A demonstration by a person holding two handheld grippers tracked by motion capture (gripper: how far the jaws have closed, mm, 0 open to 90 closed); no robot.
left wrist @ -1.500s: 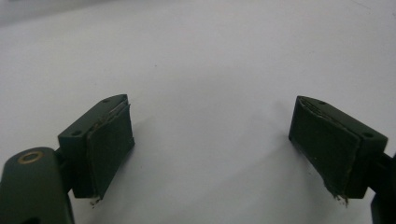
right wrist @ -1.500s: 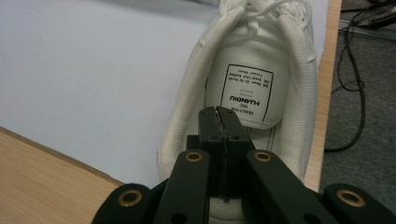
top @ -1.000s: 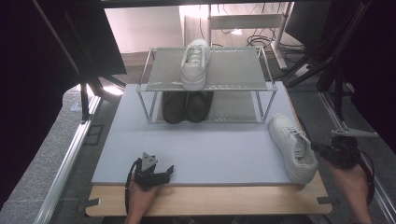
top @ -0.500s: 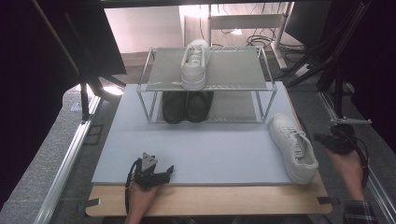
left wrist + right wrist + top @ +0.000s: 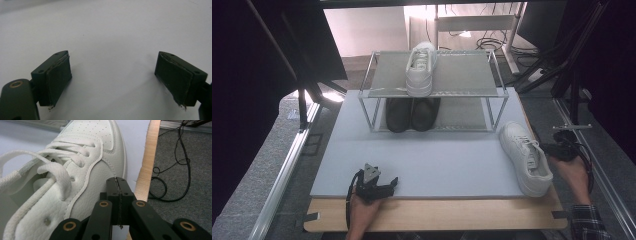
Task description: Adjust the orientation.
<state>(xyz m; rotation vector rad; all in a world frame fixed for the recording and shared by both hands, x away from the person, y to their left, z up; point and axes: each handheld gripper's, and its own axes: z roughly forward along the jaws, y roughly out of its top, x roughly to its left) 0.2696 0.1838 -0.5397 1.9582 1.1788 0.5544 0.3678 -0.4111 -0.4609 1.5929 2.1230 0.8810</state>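
Note:
A white sneaker (image 5: pixel 524 157) lies on the grey mat (image 5: pixel 447 160) near its right edge, toe pointing away. My right gripper (image 5: pixel 558 150) is just right of it, off the mat's edge. In the right gripper view its jaws (image 5: pixel 117 181) are shut with nothing between them, tips close against the white sneaker's side (image 5: pixel 75 170). My left gripper (image 5: pixel 387 186) rests at the mat's front left. Its jaws (image 5: pixel 113 72) stand open over bare mat.
A metal two-level rack (image 5: pixel 472 90) stands at the back of the mat. Another white sneaker (image 5: pixel 421 67) sits on its top shelf, and a pair of black shoes (image 5: pixel 412 114) below. The wooden table edge (image 5: pixel 146 170) and floor cables (image 5: pixel 175 170) lie right of the sneaker.
My right hand has moved away from me and leftward, bringing its shut gripper closer to the white sneaker's side. The left gripper has stayed put.

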